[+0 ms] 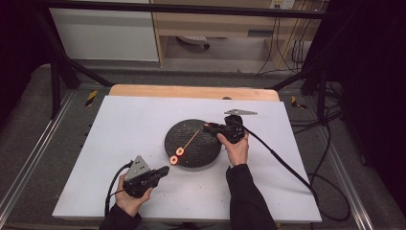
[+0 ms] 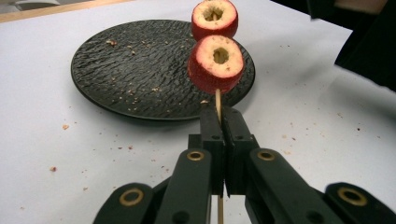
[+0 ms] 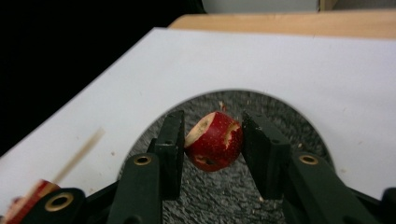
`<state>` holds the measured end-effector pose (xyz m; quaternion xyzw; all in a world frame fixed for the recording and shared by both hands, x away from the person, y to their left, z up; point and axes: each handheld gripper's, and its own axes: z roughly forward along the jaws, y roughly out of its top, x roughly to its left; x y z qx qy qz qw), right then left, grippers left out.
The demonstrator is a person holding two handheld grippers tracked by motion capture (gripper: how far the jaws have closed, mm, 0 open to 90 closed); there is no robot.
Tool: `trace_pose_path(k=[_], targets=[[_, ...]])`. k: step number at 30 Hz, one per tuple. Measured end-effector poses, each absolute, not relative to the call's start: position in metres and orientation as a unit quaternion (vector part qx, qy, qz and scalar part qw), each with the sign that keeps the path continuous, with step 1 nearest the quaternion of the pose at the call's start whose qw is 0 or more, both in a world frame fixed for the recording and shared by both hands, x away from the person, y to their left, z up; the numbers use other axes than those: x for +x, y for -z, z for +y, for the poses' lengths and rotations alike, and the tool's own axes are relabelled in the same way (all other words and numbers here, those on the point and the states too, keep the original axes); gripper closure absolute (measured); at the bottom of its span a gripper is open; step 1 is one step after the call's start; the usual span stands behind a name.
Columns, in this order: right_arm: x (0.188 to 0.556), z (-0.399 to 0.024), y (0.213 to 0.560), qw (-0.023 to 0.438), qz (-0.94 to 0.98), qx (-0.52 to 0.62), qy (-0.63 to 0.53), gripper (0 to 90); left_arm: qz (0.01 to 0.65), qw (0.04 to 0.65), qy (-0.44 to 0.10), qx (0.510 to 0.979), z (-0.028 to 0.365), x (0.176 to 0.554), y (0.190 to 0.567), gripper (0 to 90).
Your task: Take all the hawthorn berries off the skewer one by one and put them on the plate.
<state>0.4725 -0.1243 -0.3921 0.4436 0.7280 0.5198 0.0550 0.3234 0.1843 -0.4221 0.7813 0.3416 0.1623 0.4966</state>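
The left gripper (image 2: pixel 223 122) is clamping its fingers on a wooden skewer (image 2: pixel 217 100) already carrying two cored red fruits (image 2: pixel 215 63). The right gripper (image 3: pixel 212 140), over the black plate (image 1: pixel 191 139), is pinching a third fruit (image 3: pixel 215 142) between its fingers. Next, I judge, its core hole needs lining up with the skewer's tip.

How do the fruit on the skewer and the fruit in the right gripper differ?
The two skewered fruits sit threaded on the skewer, which the left gripper holds; the loose fruit sits between the right gripper fingers, unpierced, over the plate. The skewered fruits show cored holes; the loose one shows a cut side. All are red.
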Motion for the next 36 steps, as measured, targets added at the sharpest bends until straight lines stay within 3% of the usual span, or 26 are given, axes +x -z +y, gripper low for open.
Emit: trace_pose_path(k=[10,24,34,35,36], targets=[[0.475,-0.104,0.433,0.051,0.762,0.446,-0.467,61.1,0.345,0.497,-0.159,0.780,0.185,0.325,0.423,88.4],[0.473,-0.099,0.447,0.058,0.780,0.442,-0.439,60.3,0.344,0.493,-0.159,0.783,0.184,0.325,0.424,88.4],[0.462,-0.105,0.424,0.073,0.774,0.431,-0.458,40.4,0.347,0.492,-0.158,0.783,0.184,0.326,0.425,88.4],[0.457,-0.107,0.417,0.072,0.773,0.425,-0.465,33.1,0.347,0.492,-0.158,0.783,0.184,0.326,0.425,88.3],[0.457,-0.107,0.417,0.072,0.773,0.425,-0.465,33.1,0.347,0.492,-0.158,0.783,0.184,0.326,0.425,88.3]])
